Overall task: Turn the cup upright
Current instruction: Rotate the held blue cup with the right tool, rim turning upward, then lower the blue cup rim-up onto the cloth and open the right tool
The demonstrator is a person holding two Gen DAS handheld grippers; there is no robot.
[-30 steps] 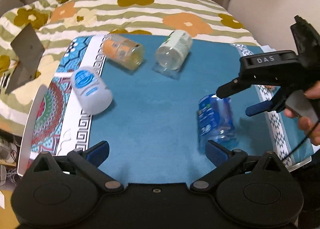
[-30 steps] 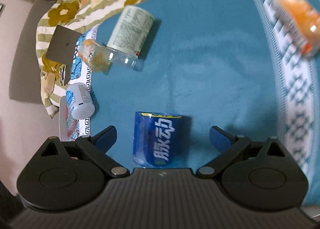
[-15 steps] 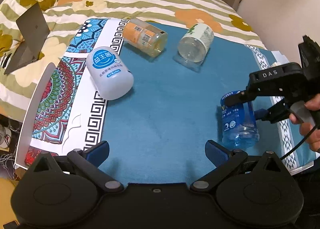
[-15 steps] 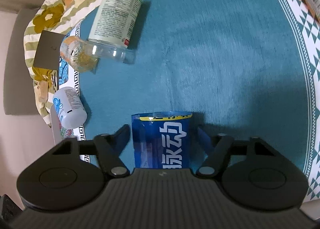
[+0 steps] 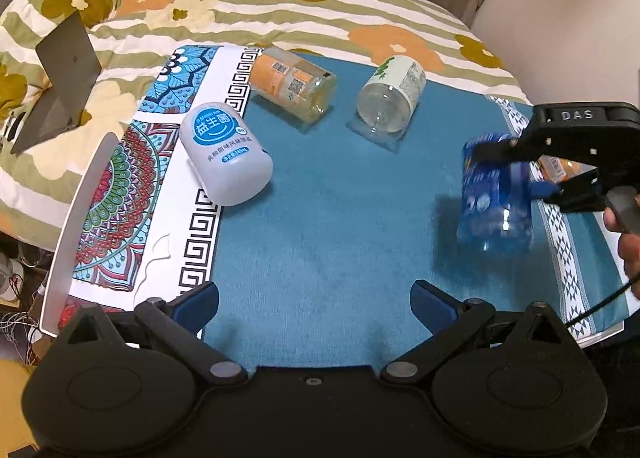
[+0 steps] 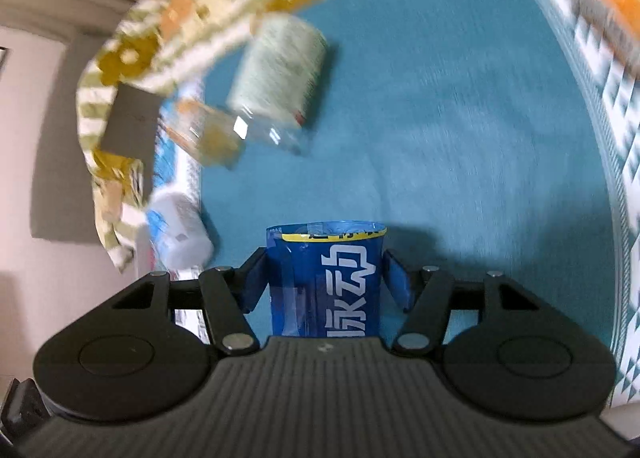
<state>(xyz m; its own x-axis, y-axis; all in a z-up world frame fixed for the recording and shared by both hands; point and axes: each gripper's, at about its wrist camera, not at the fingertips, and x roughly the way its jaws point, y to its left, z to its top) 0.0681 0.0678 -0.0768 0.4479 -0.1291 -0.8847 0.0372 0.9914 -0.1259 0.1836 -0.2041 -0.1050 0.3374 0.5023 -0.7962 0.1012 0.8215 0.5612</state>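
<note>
A blue cut-bottle cup [image 6: 326, 278] with white characters sits between my right gripper's [image 6: 325, 284] fingers, which are shut on its sides. In the left wrist view the same blue cup [image 5: 494, 196] hangs tilted just above the teal mat [image 5: 340, 226], held by the right gripper [image 5: 516, 166] at the right. My left gripper [image 5: 314, 304] is open and empty over the mat's near edge.
Three other cups lie on their sides: a white one [image 5: 226, 160] at the left, an orange-labelled one [image 5: 292, 84] and a clear green-labelled one [image 5: 390, 102] at the back. Another orange item [image 5: 560, 170] lies behind the right gripper. A floral striped blanket [image 5: 240, 6] surrounds the mats.
My right gripper closed on the blue cup and lifted it off the mat, tilting it. The left gripper drew back slightly and stayed open.
</note>
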